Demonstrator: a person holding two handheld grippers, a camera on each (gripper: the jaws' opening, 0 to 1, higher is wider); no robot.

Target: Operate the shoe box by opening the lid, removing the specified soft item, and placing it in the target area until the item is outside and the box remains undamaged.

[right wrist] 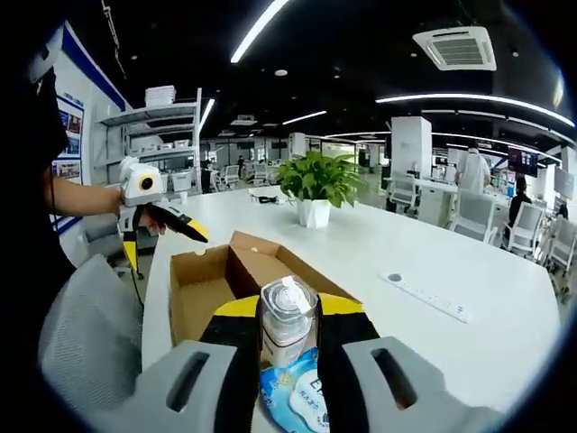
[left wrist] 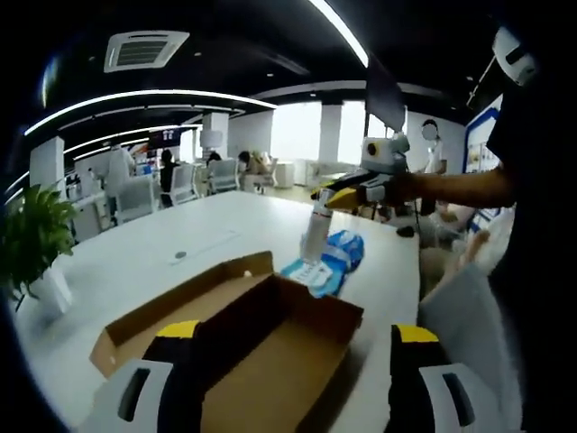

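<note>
Box: I see the open brown cardboard shoe box [left wrist: 270, 347] lying on the white tabletop [left wrist: 144, 253], close to the near edge where I stand; its lid is folded flat outward and the inside looks bare, so I judge the opening step done.
Right gripper: my right gripper [right wrist: 288, 347] is clenched on a clear plastic bottle with a silvery cap [right wrist: 288, 316], jaws pressing its sides, holding it upright so it does not tip.
Bottle position: in the left gripper view it hangs over the blue and white soft packet [left wrist: 329, 262], which lies on the tabletop just beyond the box's far end; I cannot tell whether the bottle's base touches it.
Soft item: I take that packet to be the task's item, already outside the box.
Left gripper: my left gripper [left wrist: 288, 379] hovers over the box with jaws spread wide, grasping nothing, likely kept back to spare the cardboard.
Plant: a potted green plant [right wrist: 315, 185] stands at the tabletop's far end, well apart.
</note>
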